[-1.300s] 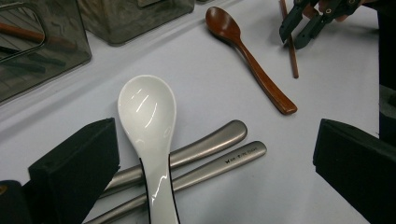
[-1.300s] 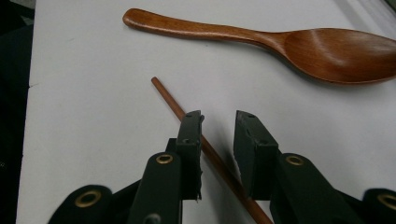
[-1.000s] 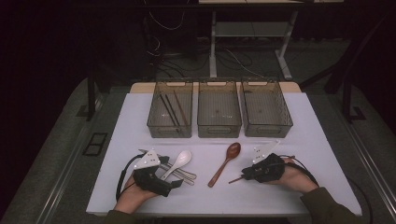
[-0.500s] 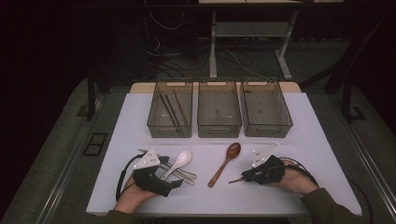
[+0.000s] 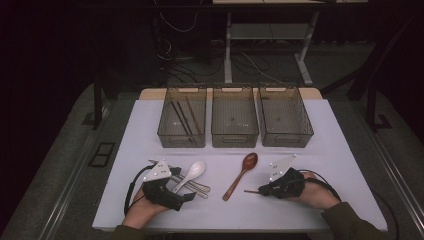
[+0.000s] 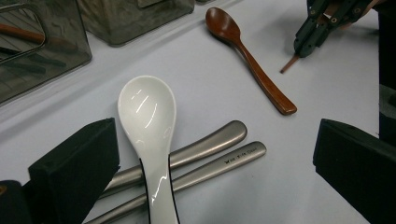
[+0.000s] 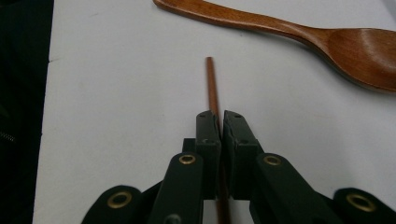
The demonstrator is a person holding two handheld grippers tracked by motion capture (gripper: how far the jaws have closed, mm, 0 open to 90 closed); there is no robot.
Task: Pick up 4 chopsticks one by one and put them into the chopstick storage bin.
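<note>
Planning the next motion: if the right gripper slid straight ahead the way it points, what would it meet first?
Probably the wooden spoon: the right gripper, shut on a brown chopstick, points toward its handle across bare table.

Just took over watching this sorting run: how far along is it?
Done: a few chopsticks lie in the left bin. In hand: the right gripper has just closed on a brown chopstick. Left: wooden spoon, white spoon and two metal handles on the table.
</note>
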